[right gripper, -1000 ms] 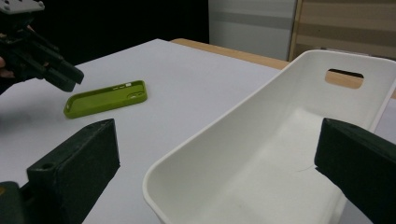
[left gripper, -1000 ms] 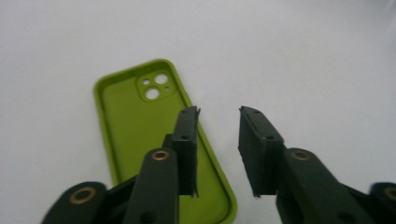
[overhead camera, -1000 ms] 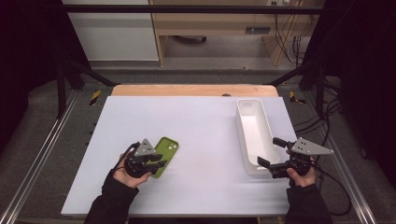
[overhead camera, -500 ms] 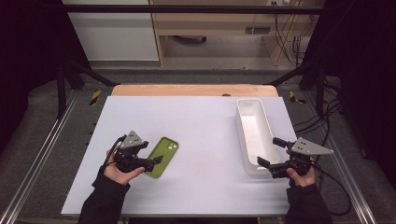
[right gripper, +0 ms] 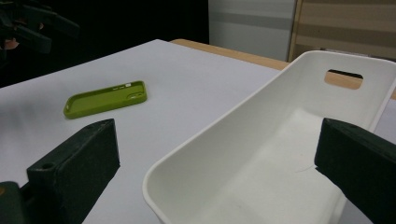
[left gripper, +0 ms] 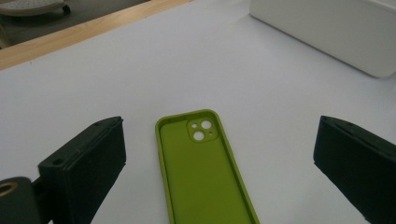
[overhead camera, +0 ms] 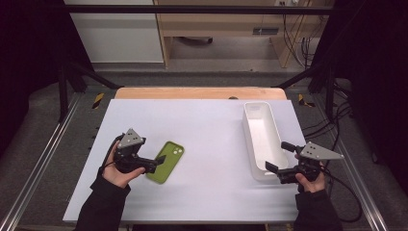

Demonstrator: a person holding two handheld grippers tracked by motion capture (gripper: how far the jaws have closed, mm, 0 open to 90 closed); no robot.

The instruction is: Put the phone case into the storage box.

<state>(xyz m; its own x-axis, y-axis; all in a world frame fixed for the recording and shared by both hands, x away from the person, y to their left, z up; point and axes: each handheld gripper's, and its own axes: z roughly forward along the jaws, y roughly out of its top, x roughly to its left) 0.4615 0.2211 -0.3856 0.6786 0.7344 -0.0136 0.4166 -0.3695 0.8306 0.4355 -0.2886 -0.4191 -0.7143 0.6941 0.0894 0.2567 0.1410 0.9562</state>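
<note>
While green phone case (overhead camera: 166, 161) lies flat on counter (overhead camera: 211, 125), left tool (overhead camera: 156, 161) jaws just spread, nothing pinched; right tool (overhead camera: 279, 161) spread at white bin (overhead camera: 262, 137) near end.

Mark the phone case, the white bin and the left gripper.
phone case (left gripper: 205, 172), left gripper view, on its inner floor.
white bin (overhead camera: 254, 139), high view, on its left wall.
left gripper (overhead camera: 159, 160), high view, between its jaw tips.
</note>
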